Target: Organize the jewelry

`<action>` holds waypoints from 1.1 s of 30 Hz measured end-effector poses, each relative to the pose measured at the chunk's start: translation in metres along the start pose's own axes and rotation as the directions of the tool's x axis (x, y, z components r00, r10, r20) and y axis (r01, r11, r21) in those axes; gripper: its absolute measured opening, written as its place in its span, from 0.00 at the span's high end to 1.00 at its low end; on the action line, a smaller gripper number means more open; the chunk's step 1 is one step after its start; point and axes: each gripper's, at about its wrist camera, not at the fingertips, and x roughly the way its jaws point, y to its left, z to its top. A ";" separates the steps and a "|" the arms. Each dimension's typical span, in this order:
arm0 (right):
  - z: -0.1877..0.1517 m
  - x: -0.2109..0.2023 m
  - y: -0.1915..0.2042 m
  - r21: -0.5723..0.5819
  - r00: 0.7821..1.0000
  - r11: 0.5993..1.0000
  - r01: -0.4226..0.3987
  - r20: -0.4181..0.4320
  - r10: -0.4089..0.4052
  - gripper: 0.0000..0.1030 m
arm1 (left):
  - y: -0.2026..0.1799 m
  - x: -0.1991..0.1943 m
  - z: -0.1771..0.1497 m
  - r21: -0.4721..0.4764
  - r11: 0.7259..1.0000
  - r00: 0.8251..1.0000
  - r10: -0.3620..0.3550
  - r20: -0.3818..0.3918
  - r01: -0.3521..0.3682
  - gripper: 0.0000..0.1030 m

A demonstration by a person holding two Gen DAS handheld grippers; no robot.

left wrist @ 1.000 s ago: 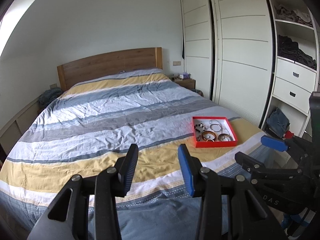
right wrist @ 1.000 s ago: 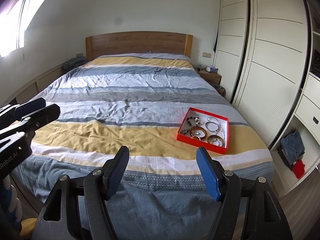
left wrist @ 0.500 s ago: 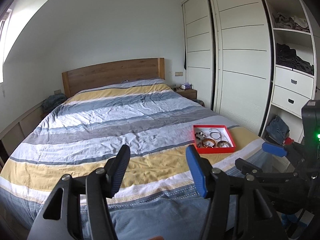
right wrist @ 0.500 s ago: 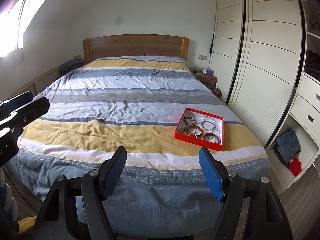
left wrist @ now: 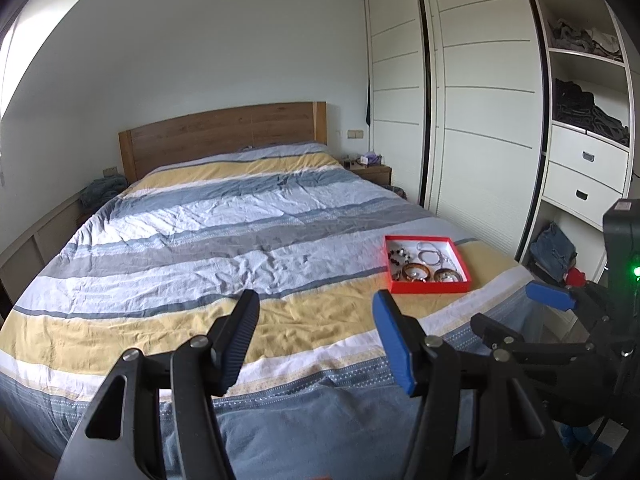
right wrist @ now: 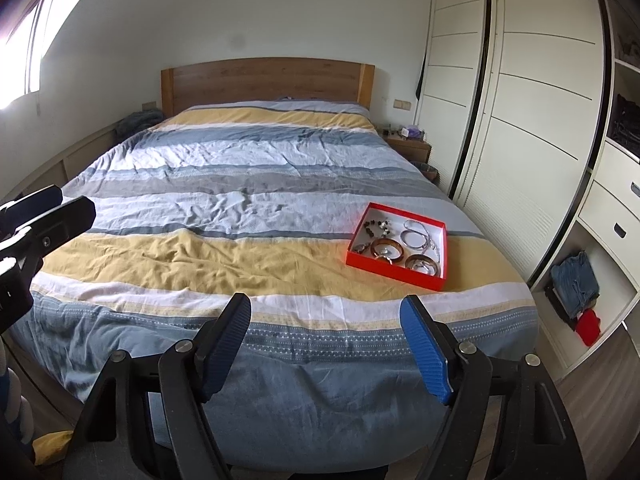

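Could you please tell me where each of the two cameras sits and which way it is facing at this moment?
Left wrist view: sits on the left claw at the foot of the bed, facing the headboard; its own open fingers show, and the right claw at the right edge.
Right wrist view: sits on the right claw, facing the same way, angled down; the left claw shows at the left edge. Both claws' jaws have just been opening, nothing between them.
Shared: the bed, headboard, red tray of jewelry and wardrobe.

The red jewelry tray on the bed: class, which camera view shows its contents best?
The right wrist view: the red tray appears larger there, and its bangles and silver rings separate clearly. The left wrist view shows the same tray smaller, its pieces more bunched.
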 end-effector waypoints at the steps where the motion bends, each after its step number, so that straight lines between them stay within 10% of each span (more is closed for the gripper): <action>1: 0.000 0.002 0.000 -0.001 1.000 1.000 0.003 -0.003 -0.003 0.23 | 0.001 0.004 -0.002 -0.001 1.000 1.000 0.002 -0.008 -0.002 0.45; 33: -0.007 0.056 -0.022 -0.026 0.995 0.996 0.089 -0.042 -0.090 0.02 | -0.013 0.098 -0.029 -0.002 1.000 0.981 0.012 -0.194 -0.013 0.45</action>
